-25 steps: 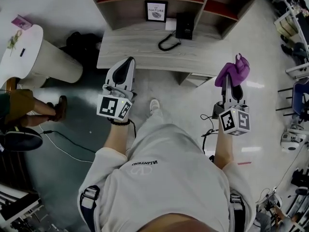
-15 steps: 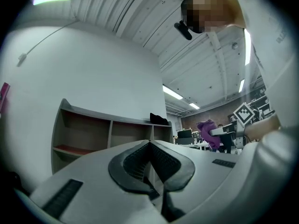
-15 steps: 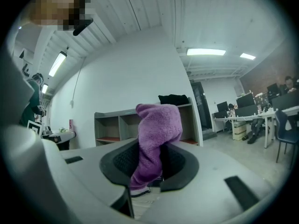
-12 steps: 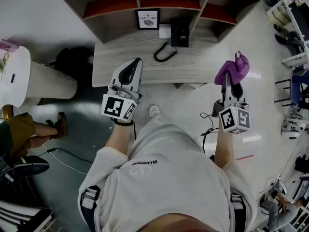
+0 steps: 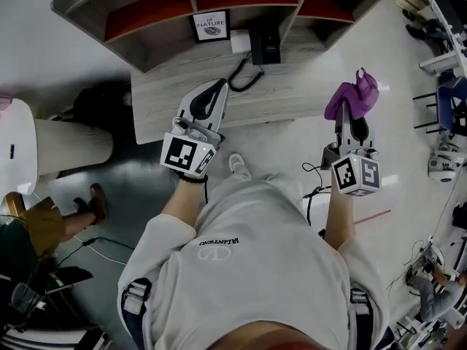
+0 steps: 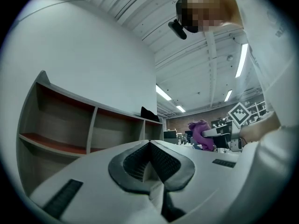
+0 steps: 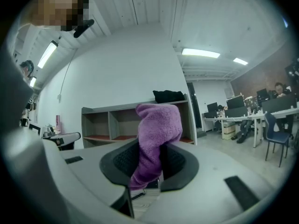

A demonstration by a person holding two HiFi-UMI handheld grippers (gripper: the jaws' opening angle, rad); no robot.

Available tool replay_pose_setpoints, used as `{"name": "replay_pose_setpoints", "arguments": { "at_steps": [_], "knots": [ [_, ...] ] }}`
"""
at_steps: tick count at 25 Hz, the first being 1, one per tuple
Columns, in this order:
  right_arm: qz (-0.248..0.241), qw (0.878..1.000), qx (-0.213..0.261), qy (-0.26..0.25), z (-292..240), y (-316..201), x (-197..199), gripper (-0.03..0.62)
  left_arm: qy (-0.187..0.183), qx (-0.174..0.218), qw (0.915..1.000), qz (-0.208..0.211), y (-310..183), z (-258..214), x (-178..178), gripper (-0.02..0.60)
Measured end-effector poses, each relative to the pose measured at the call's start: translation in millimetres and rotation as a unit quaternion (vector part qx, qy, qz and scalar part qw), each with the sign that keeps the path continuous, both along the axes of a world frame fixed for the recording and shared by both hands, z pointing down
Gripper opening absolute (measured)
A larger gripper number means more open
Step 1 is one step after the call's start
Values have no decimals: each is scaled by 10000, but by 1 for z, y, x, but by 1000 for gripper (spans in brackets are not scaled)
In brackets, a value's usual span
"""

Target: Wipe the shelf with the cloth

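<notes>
Cloth (image 5: 352, 97) is purple, fleecy and bunched into a soft lump. It sits pinched in the right gripper (image 5: 352, 122), whose jaws are clamped on its lower part. The rest bulges up and forward past the jaw tips, w/ a small fold at the top. In the right gripper view the cloth (image 7: 156, 134) fills the gap between the jaws of the right gripper (image 7: 149, 164) and hangs a bit below them. It's in the air, touching nothing else, over the floor (image 5: 408, 144) just off the right end of the desk (image 5: 182, 93).

Key relation: the shelf (image 5: 146, 13) lies ahead and to the left of the cloth, well apart from it, at the back of the desk. Its long axis runs left-right across the person's front, as a row of open compartments w/ reddish bottoms. So the wipe prob. needs the right gripper to travel forward and leftward, then sweep along that axis.

The left gripper (image 5: 213, 97) is nearer the shelf — it hovers over the desk's front part. In its own view the left gripper (image 6: 150, 153) has its jaws pressed together w/ nothing between them.

A phone (image 5: 264, 44) and a picture frame (image 5: 209, 25) stand at the shelf's front, approx. mid-length — likely obstacles for a low sweep. Wiping looks not yet begun.
</notes>
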State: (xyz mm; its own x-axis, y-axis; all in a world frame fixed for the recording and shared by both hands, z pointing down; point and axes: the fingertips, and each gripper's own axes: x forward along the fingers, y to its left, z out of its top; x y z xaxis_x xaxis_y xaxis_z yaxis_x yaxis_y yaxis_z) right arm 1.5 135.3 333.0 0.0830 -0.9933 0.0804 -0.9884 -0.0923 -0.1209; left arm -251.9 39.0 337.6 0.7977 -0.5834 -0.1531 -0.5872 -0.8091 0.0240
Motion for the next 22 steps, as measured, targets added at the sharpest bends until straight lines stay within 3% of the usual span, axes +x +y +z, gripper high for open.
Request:
{"name": "replay_pose_setpoints", "arguments": {
  "at_steps": [13,22],
  "knots": [
    [261,9996,60,-11,-9,8,37,100,39,-21,9992,400,2,-9,53,0],
    [-65,9999,19,-138,2,-37,82,100,-85,-88,9991,400,-26,-3,130,0]
  ]
}}
